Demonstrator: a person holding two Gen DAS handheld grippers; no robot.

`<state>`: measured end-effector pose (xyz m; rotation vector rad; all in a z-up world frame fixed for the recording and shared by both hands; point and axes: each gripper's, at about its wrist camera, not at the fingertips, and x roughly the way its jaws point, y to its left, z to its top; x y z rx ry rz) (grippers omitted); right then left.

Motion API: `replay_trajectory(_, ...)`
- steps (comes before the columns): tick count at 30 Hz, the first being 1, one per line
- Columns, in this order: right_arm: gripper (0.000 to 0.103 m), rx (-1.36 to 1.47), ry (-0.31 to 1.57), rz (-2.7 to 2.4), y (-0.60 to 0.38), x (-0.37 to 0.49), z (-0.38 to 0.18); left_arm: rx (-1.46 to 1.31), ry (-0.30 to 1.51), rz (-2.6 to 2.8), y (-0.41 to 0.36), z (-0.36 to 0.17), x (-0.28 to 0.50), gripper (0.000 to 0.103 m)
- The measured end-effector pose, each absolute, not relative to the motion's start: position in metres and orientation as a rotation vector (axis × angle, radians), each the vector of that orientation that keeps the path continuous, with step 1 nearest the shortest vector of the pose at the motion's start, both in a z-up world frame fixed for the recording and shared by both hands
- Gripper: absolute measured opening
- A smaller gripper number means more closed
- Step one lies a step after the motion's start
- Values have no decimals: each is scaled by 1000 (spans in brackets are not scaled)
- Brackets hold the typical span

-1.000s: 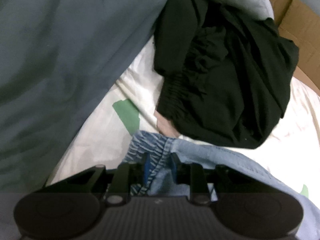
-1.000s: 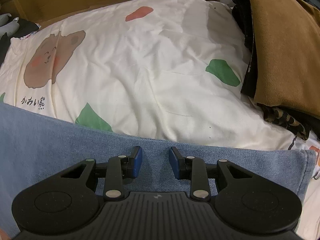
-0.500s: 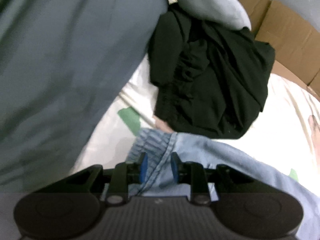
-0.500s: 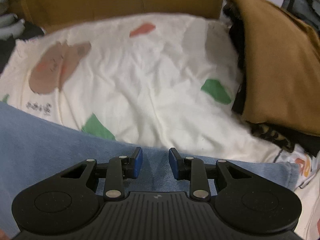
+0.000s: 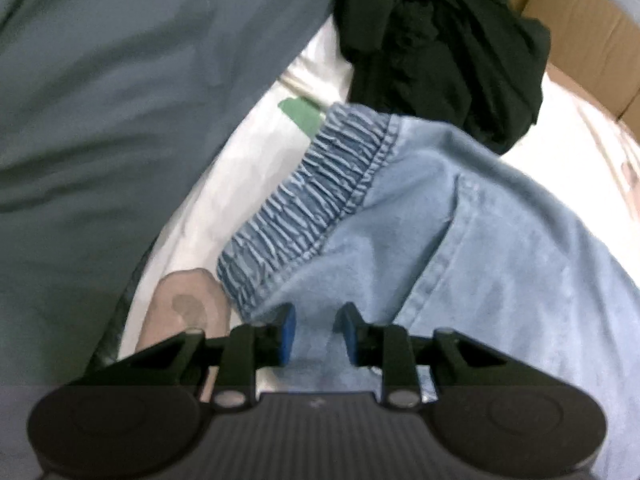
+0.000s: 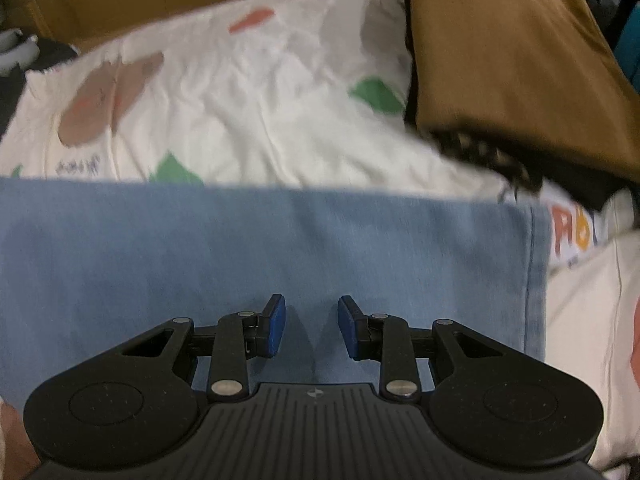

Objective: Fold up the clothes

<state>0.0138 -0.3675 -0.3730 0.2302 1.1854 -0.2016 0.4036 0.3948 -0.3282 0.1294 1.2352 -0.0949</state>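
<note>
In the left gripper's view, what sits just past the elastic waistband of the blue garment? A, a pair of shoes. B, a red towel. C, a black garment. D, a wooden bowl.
C: a crumpled black garment lies just beyond the waistband of the blue garment.

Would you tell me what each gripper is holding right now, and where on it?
Both grip the light blue denim garment: the left gripper just below its elastic waistband, the right gripper on plain denim near the hem.
</note>
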Motion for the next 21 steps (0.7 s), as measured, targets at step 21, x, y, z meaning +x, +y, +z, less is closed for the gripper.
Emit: replay_trajectory(21, 37, 276, 1188, -259, -376, -33, -365, 100, 1270, -170, 382, -302, 375, 28)
